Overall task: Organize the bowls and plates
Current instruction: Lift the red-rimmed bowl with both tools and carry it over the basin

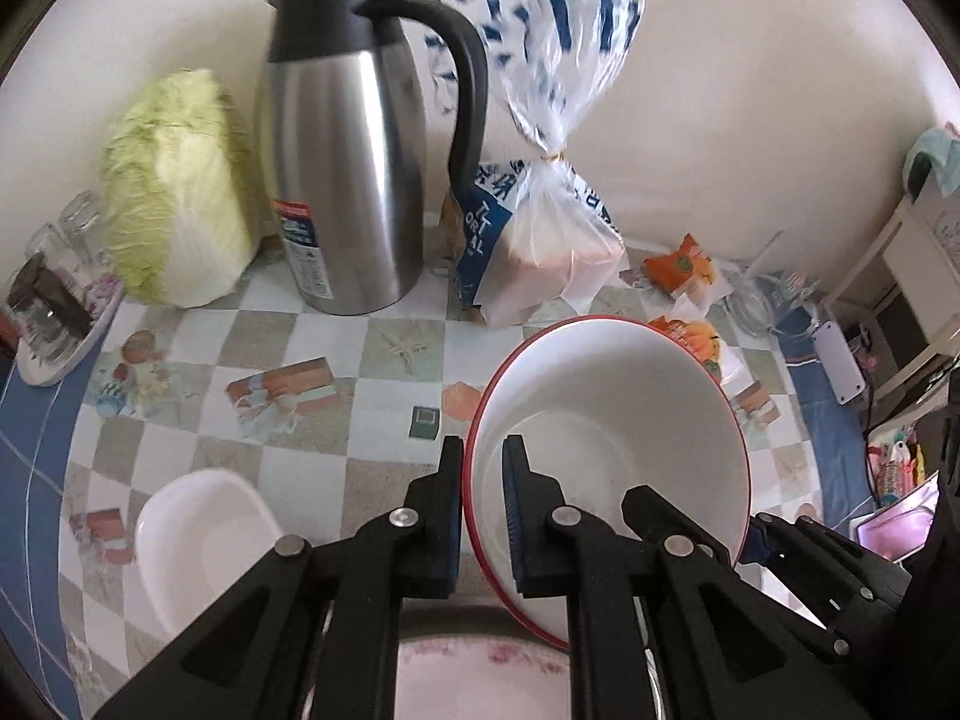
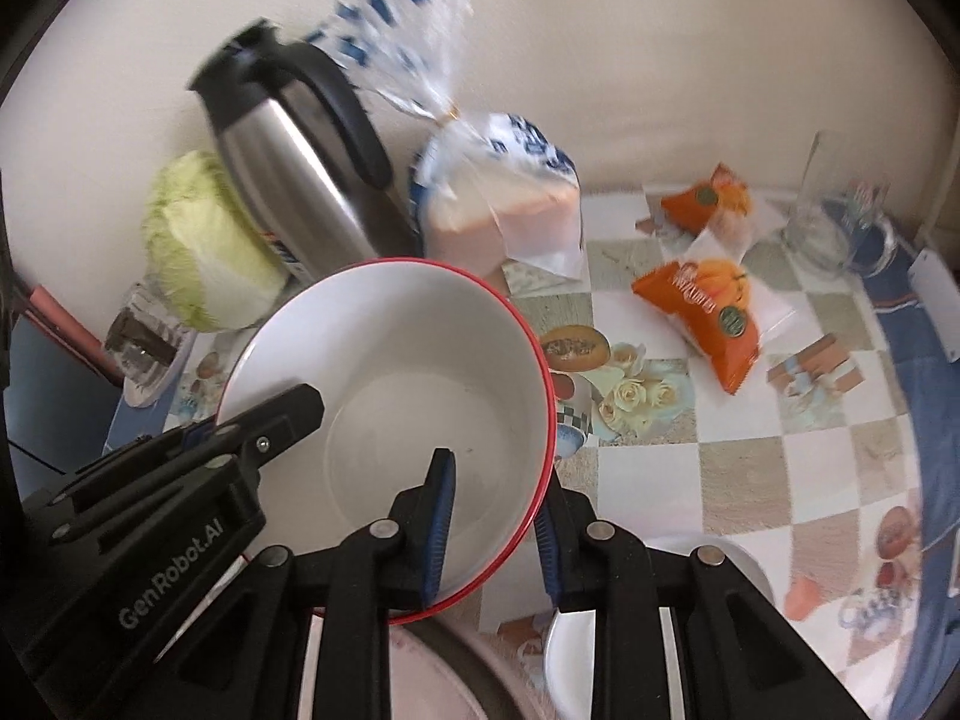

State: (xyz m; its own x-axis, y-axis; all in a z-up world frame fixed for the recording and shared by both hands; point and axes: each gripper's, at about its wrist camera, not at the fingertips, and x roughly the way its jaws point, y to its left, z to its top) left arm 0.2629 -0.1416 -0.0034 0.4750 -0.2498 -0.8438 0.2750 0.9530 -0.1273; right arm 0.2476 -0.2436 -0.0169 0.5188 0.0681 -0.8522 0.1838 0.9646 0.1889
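A white bowl with a red rim (image 1: pixel 618 420) is held tilted above the table by both grippers. My left gripper (image 1: pixel 483 456) is shut on its left rim, one finger inside, one outside. My right gripper (image 2: pixel 498 480) is shut on its right rim; the bowl (image 2: pixel 396 372) fills the middle of the right wrist view, and the left gripper (image 2: pixel 264 420) shows there at its left rim. A small white dish (image 1: pixel 198 546) lies on the table at lower left. A plate with a pink pattern (image 1: pixel 480 678) lies below the bowl. Another white dish (image 2: pixel 576 648) lies under the right gripper.
A steel thermos jug (image 1: pixel 354 180), a cabbage (image 1: pixel 180 192) and a bagged loaf of bread (image 1: pixel 540 252) stand at the back by the wall. Orange snack packets (image 2: pixel 702 312) and a glass jug (image 2: pixel 828 222) lie at right. A tray of glasses (image 1: pixel 54 312) sits at far left.
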